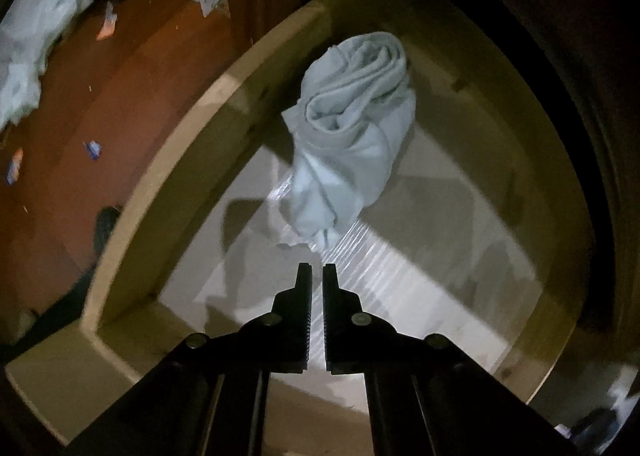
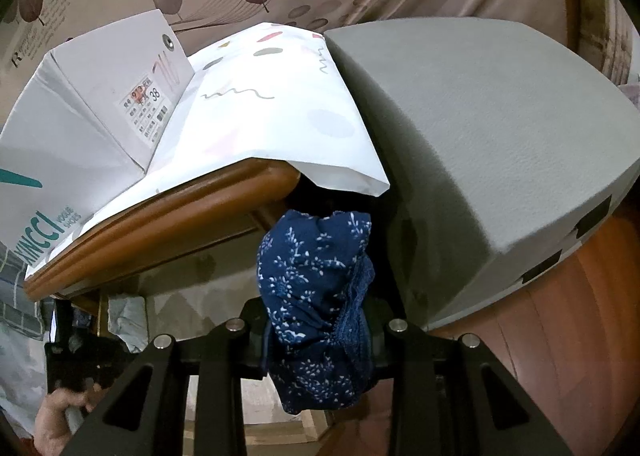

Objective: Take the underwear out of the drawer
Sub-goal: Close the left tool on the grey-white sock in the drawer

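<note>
The right gripper [image 2: 320,320] held navy floral underwear [image 2: 316,296], already lifted out. The left gripper [image 1: 317,276] hung above the open drawer [image 1: 168,191], its jaws closed on nothing; it needed to reopen over the pale grey rolled underwear [image 1: 352,119].

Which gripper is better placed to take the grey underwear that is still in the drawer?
Left. The left gripper is empty, shut, right above the grey underwear in the drawer. The right gripper already holds the blue underwear.

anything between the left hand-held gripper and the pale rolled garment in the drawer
Nothing visible. The left hand-held gripper, jaws shut and empty, hangs above the drawer floor just short of the pale grey rolled cloth garment in the open wooden drawer.
</note>
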